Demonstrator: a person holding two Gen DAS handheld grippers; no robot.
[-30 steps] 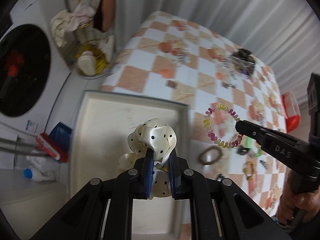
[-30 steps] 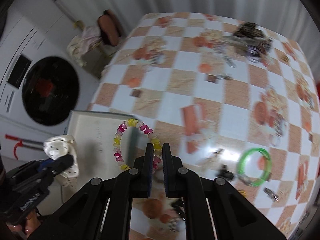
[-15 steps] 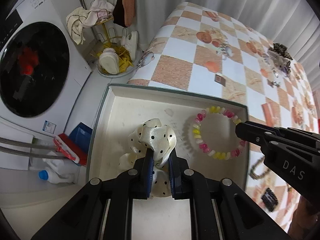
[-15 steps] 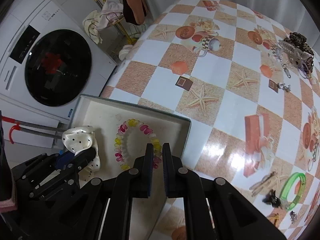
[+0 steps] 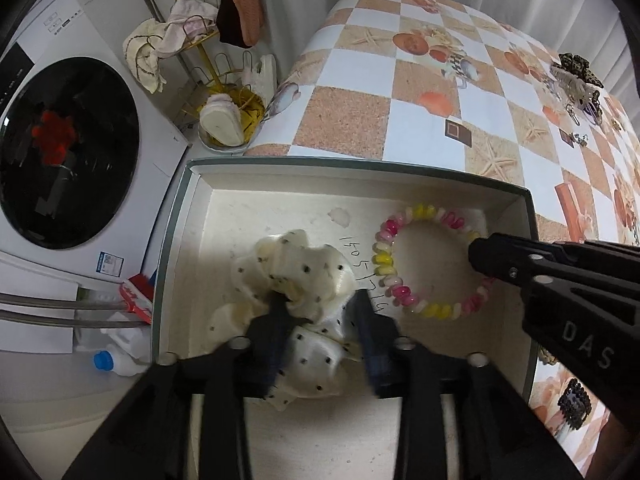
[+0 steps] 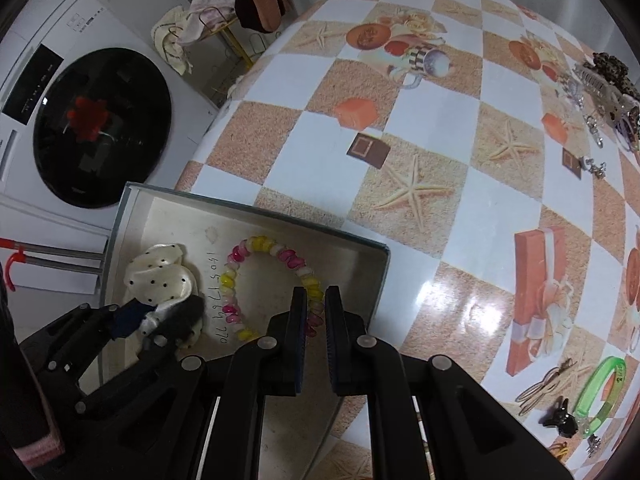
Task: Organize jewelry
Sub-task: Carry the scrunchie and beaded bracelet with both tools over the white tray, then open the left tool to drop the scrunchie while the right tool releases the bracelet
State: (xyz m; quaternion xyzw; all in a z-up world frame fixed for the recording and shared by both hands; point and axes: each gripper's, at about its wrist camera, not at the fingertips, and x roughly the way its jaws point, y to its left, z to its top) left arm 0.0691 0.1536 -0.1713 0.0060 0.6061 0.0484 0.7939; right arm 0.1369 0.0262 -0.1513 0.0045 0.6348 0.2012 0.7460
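A shallow cream box point(image 5: 192, 216) point(image 6: 376, 280) sits at the table's near left corner. A cream polka-dot scrunchie point(image 5: 304, 280) point(image 6: 160, 272) lies in it, between the parted fingers of my left gripper point(image 5: 320, 312) point(image 6: 160, 312), which is open. My right gripper point(image 6: 316, 300) point(image 5: 480, 256) is shut on a pink, yellow and white bead bracelet point(image 6: 256, 284) point(image 5: 404, 264), held low inside the box beside the scrunchie.
More jewelry lies on the checkered table: a green bangle point(image 6: 600, 392), a black clip point(image 6: 560, 420), hair clips and chains at the far right point(image 6: 608, 80). A washing machine point(image 5: 60, 152) and a gold rack point(image 5: 216, 76) stand left of the table.
Both grippers moved from above the table into the box and lowered. My left gripper opened and released the scrunchie. The right gripper still holds the bracelet.
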